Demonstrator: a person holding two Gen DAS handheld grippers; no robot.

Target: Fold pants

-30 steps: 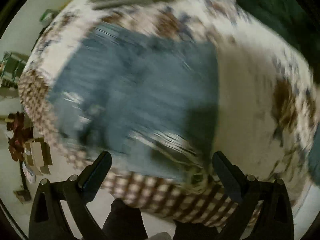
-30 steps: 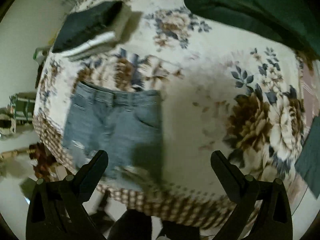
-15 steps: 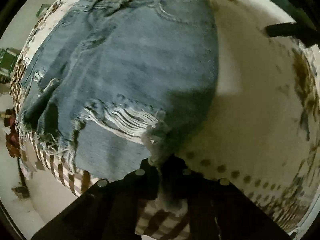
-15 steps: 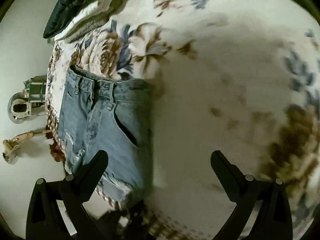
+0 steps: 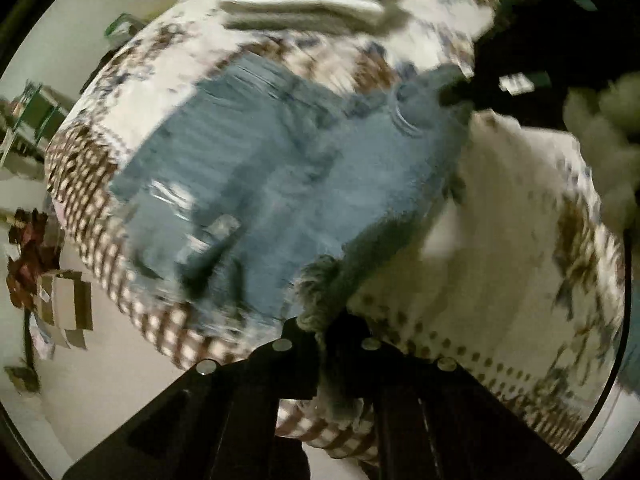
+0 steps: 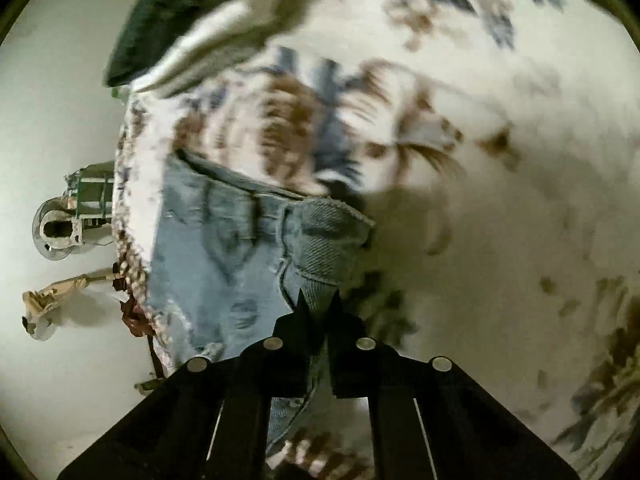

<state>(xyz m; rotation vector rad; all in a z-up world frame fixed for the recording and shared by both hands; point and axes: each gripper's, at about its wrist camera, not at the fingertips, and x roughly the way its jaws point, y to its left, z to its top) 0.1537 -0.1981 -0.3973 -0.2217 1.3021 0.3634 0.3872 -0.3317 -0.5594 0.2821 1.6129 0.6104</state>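
Note:
Light blue denim shorts [image 5: 288,176] with frayed, ripped hems lie on a floral bedsheet [image 5: 500,240]. My left gripper [image 5: 326,320] is shut on the frayed hem corner at the shorts' right side and lifts it. My right gripper [image 6: 318,312] is shut on the waistband corner [image 6: 328,240] of the shorts [image 6: 216,256], which is pulled up and folded over. The right gripper shows dark and blurred in the left wrist view [image 5: 480,88] at the waistband.
A stack of folded clothes [image 5: 304,4] lies at the far end of the bed, also in the right wrist view [image 6: 192,28]. The bed's checkered edge [image 5: 92,216] drops to a pale floor with boxes [image 5: 64,304] and clutter [image 6: 68,220].
My right gripper went from open above the bed to shut on the waistband corner. My left gripper, shut on the hem half a second ago, has lifted it and drawn back; both views blur.

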